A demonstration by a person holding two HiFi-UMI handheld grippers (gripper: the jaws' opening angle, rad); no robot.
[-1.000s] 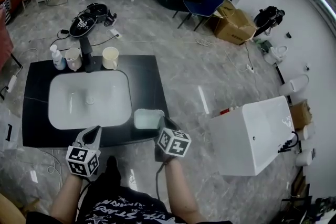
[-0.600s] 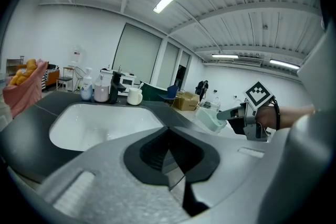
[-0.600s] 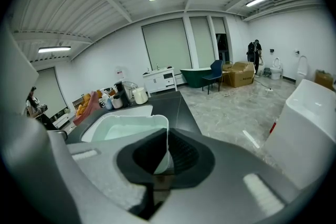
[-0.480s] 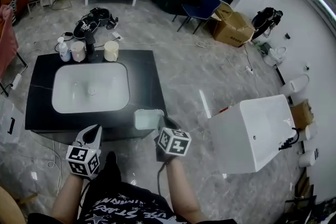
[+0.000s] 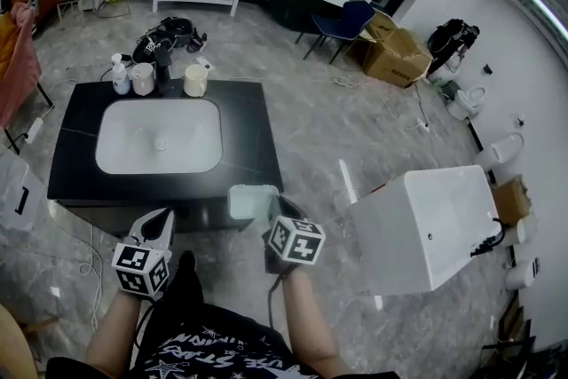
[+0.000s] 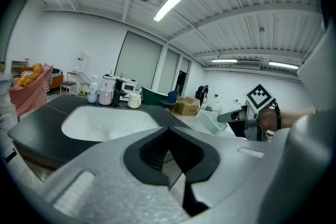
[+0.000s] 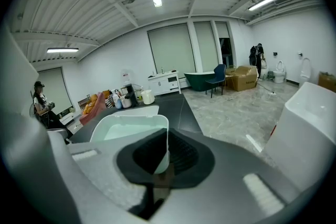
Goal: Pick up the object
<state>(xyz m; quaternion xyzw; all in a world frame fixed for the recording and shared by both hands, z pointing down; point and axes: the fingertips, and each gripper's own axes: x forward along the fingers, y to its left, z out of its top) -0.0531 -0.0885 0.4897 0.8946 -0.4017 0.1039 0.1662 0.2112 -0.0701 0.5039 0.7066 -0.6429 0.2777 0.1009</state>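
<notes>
A pale mint rectangular tub (image 5: 253, 201) hangs in the air just off the front right corner of the black counter (image 5: 253, 124). My right gripper (image 5: 272, 214) is shut on the tub's near wall. In the right gripper view the tub (image 7: 126, 128) fills the middle, and its thin rim runs down between the dark pads of the right gripper (image 7: 161, 159). My left gripper (image 5: 161, 225) is low at the left, shut with nothing in it. In the left gripper view its jaws (image 6: 171, 165) meet, and the tub (image 6: 209, 121) shows off to the right.
A white sink basin (image 5: 160, 136) sits in the black counter, with a soap bottle (image 5: 118, 74), two cups and a black tap at its far edge. A large white box-like fixture (image 5: 426, 226) stands on the floor to the right. Cardboard boxes, a blue chair (image 5: 342, 20) and cables lie beyond.
The counter has slid away from me in the head view. The tub, still in my right gripper, was over the counter's front corner and now hangs in front of its edge.
</notes>
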